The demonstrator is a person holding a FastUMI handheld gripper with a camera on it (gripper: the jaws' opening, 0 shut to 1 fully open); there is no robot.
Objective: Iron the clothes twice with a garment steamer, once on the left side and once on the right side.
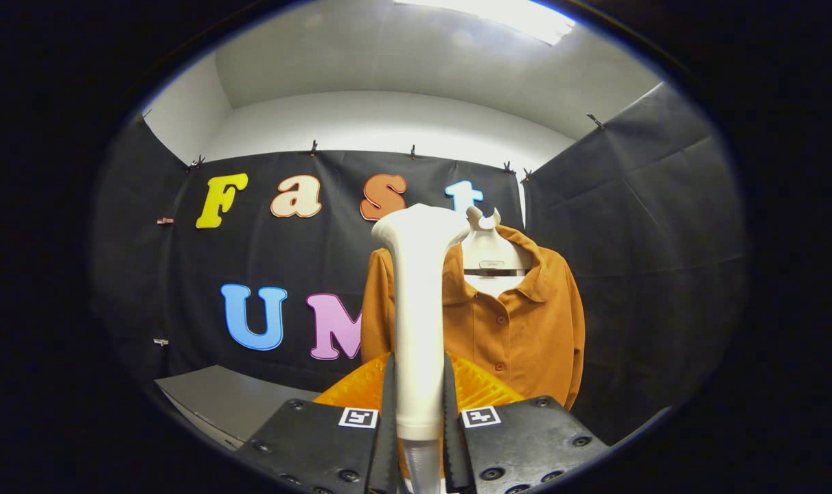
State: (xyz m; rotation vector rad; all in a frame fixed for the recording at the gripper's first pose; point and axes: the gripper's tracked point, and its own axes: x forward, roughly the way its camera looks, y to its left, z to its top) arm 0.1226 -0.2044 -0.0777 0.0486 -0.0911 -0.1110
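Observation:
A white garment steamer (pixel 418 295) stands upright between my fingers, and my gripper (pixel 419 401) is shut on its handle. Its head at the top points left. Beyond it an orange-brown buttoned shirt (pixel 519 322) hangs on a white hanger (pixel 488 240) against the black booth wall. The steamer's shaft covers the shirt's left part. The steamer is still short of the cloth; how far I cannot tell.
A grey tabletop (pixel 217 398) lies low to the left. An orange ribbed part of the gripper body (pixel 478 387) sits just behind the fingers. Black cloth walls close the booth on the left, back and right.

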